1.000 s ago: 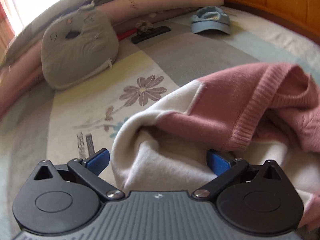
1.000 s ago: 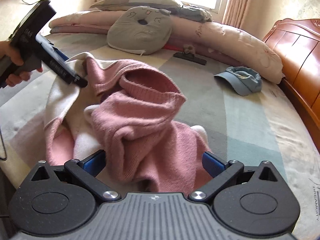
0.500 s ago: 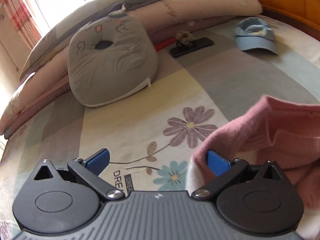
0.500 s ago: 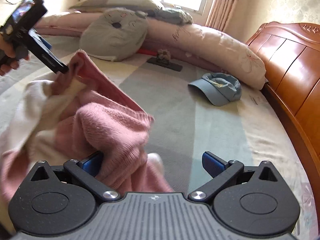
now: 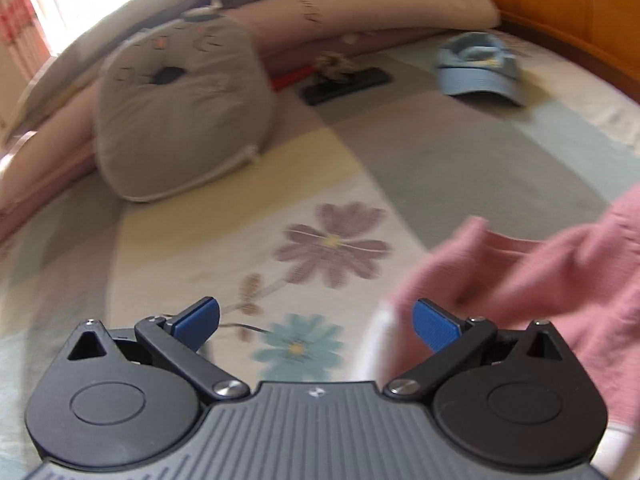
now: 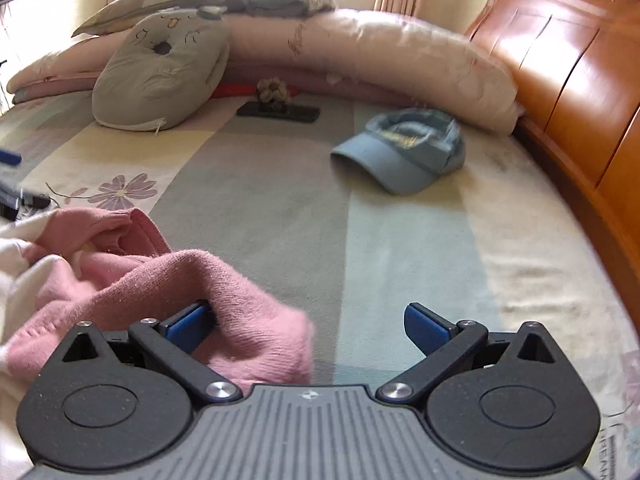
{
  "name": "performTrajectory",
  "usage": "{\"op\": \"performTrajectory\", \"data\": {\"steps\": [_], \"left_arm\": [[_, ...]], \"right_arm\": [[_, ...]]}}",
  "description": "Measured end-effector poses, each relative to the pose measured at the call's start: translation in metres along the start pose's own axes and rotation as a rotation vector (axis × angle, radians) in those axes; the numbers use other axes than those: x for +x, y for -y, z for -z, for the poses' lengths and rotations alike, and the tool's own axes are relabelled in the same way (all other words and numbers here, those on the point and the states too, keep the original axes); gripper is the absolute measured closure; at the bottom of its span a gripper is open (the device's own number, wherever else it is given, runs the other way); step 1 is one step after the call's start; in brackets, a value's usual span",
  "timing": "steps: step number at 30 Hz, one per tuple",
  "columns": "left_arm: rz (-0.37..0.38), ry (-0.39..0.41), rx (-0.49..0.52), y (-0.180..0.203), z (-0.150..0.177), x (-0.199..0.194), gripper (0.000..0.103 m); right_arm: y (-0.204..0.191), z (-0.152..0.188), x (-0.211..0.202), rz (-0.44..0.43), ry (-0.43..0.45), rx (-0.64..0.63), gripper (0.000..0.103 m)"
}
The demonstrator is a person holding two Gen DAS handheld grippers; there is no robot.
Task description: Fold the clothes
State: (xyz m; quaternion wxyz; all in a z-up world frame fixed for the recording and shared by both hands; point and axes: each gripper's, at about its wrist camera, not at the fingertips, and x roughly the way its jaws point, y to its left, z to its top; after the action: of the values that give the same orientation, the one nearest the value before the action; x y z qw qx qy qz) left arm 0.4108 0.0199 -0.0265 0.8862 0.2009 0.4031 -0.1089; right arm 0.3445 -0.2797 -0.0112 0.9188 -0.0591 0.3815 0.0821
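A pink and cream knit sweater (image 6: 168, 292) lies crumpled on the bed at the lower left of the right wrist view. In the left wrist view the sweater (image 5: 532, 276) fills the right side, blurred. My left gripper (image 5: 316, 326) is open, with only the flowered bedspread between its blue pads; the sweater lies just beyond its right pad. My right gripper (image 6: 308, 326) is open too. A fold of pink knit bulges over its left pad and into the gap, and the right pad (image 6: 424, 326) stands clear.
A grey cat cushion (image 6: 160, 76), a blue cap (image 6: 404, 152) and a dark flat object with a small flower ornament (image 6: 278, 110) lie farther up the bed. Rolled quilts (image 6: 380, 56) line the back. The wooden headboard (image 6: 568, 80) runs along the right.
Both grippers have come off the sweater, which has dropped from a raised heap to a low pile on the bed. The left gripper has swung left, out over bare bedspread.
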Motion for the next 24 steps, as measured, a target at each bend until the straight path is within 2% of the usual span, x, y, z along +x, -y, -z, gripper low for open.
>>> {"op": "performTrajectory", "data": {"steps": [3, 6, 10, 16, 22, 24], "left_arm": [[0.06, 0.002, 0.047, 0.016, 0.005, 0.0, 0.001], [0.113, 0.004, 0.099, 0.031, 0.01, 0.001, 0.001], [0.158, -0.012, 0.143, 0.031, 0.009, 0.02, 0.0], [0.215, -0.04, 0.11, 0.017, 0.002, 0.03, 0.001], [0.261, -0.159, 0.054, 0.015, 0.003, 0.04, 0.001], [0.259, -0.208, 0.004, 0.014, 0.003, 0.042, 0.001]], "right_arm": [[0.001, 0.0, 0.004, -0.072, -0.016, 0.001, 0.0], [0.001, 0.001, 0.015, -0.137, -0.07, 0.009, 0.0], [-0.004, 0.001, 0.024, -0.172, -0.111, -0.035, 0.0], [-0.014, -0.004, 0.027, -0.181, -0.163, -0.067, 0.0], [-0.038, 0.001, 0.029, -0.218, -0.279, -0.176, 0.0], [-0.039, 0.002, 0.03, -0.212, -0.331, -0.14, 0.0]]}}
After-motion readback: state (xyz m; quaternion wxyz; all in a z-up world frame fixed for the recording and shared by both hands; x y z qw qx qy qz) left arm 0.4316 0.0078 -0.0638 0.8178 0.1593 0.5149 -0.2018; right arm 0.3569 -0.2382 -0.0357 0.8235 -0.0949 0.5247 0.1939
